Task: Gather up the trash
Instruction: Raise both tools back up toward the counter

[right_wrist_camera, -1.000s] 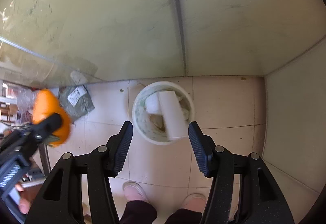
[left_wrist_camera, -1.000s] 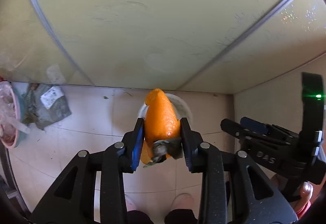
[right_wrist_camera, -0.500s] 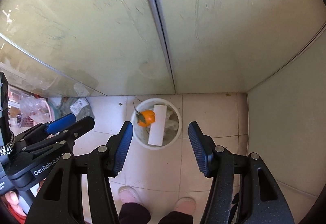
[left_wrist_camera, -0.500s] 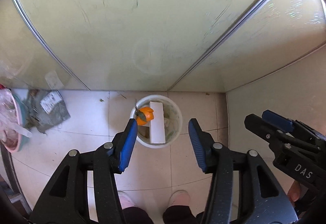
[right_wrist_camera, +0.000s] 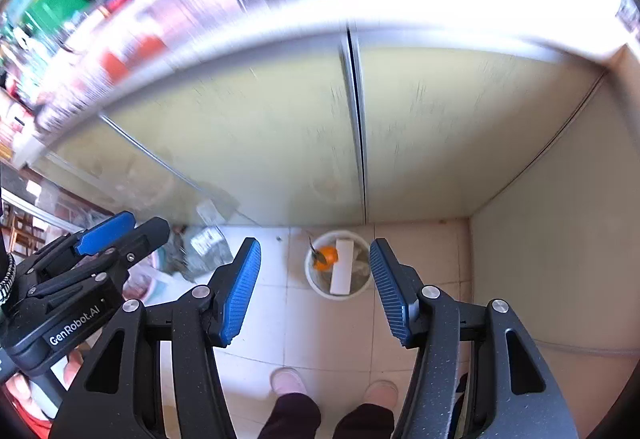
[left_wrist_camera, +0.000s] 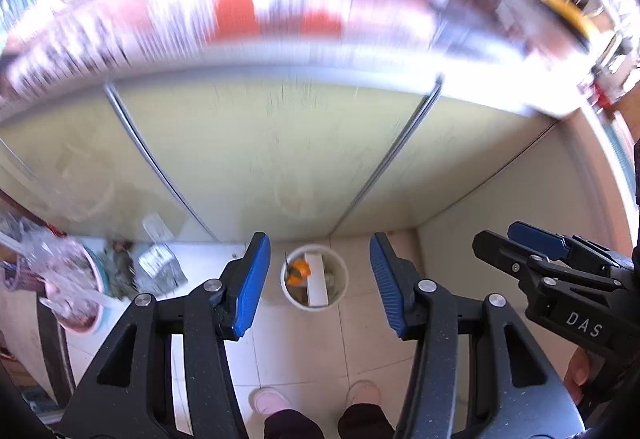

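Hovering high above the white bin (left_wrist_camera: 314,281), left gripper (left_wrist_camera: 316,281) and right gripper (right_wrist_camera: 314,285) both gaping, gripping nothing. Orange peel (left_wrist_camera: 299,271) lying inside the bin. Possibly overlooking the crumpled wrappers (left_wrist_camera: 154,271) sitting nearby.

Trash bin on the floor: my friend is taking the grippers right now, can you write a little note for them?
Left gripper: jaws open, nothing between them.
Right gripper: jaws open, nothing held.
Both hang high above the white bin on the tiled floor.
Done: the orange peel lies inside the bin beside a white box.
Left: a crumpled grey bag lies on the floor left of the bin; it may be next. The counter above is too blurred to check.
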A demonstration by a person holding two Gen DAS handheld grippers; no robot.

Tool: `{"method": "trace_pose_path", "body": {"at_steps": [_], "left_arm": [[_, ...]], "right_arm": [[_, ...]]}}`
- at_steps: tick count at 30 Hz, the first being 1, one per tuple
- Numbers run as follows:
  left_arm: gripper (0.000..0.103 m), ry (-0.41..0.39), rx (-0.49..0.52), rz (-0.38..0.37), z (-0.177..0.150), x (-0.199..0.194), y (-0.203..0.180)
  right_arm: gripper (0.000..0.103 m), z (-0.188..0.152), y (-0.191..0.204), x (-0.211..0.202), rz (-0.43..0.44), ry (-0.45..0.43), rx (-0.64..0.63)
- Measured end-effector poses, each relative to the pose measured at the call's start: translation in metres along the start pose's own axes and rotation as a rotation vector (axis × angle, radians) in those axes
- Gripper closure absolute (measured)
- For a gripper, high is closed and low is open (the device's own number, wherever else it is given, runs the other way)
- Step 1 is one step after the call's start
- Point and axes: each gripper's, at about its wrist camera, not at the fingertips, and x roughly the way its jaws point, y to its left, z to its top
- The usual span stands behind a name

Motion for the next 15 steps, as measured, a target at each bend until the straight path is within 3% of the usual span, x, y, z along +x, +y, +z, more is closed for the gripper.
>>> {"method": "trace_pose_path", "body": {"at_steps": [8,15], "left_arm": [[0.052,-0.204,0.057,-0.049,0.038,-0.149,-0.005],[0.052,-0.345,0.107,-0.092,0.064,-0.254,-0.005]], "right_arm": [[0.050,0.018,0.043,-0.137,-0.018,-0.199,-0.016],[0.050,0.026,0.081,-0.239,-0.031,-0.392,-0.016]]}}
